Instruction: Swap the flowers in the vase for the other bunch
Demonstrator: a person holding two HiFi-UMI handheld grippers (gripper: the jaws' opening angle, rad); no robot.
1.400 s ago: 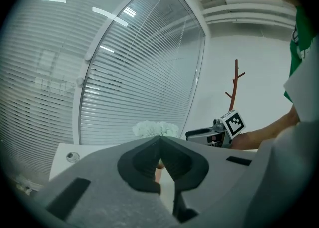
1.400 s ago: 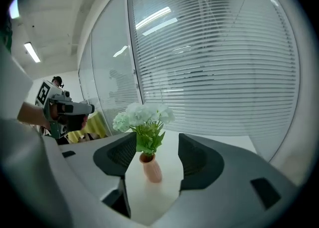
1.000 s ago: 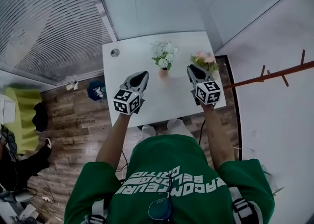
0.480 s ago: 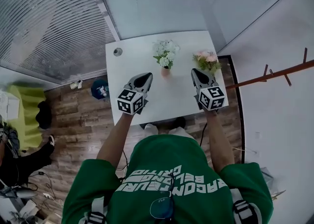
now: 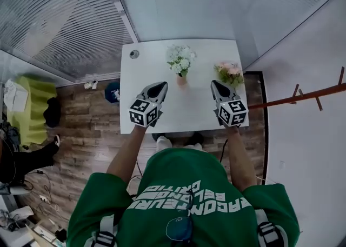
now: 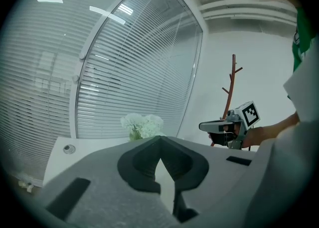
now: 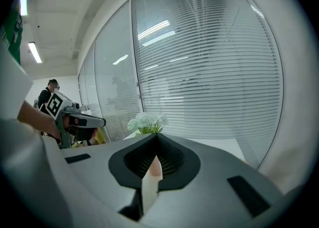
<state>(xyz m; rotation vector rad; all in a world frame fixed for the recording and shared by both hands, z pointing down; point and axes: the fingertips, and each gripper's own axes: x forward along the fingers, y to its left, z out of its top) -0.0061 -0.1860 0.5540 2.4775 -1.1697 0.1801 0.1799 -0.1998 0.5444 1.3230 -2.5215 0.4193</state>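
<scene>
The white bunch (image 5: 181,60) stands in the vase (image 5: 181,80); the pink bunch (image 5: 229,72) sits on the counter (image 5: 146,73) nearby (which fits a swap either done or still due). Left gripper (image 5: 160,85) and right gripper (image 5: 215,85) hover short of both, fingers together, holding nothing.

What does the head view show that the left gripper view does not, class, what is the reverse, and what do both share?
Only the head view: the pink bunch of flowers, the small tan vase and the brown wooden floor. Only the left gripper view: the white ceiling. Both: the bunch of white flowers, the white rectangular table, the brown branching coat stand and the right gripper.
</scene>
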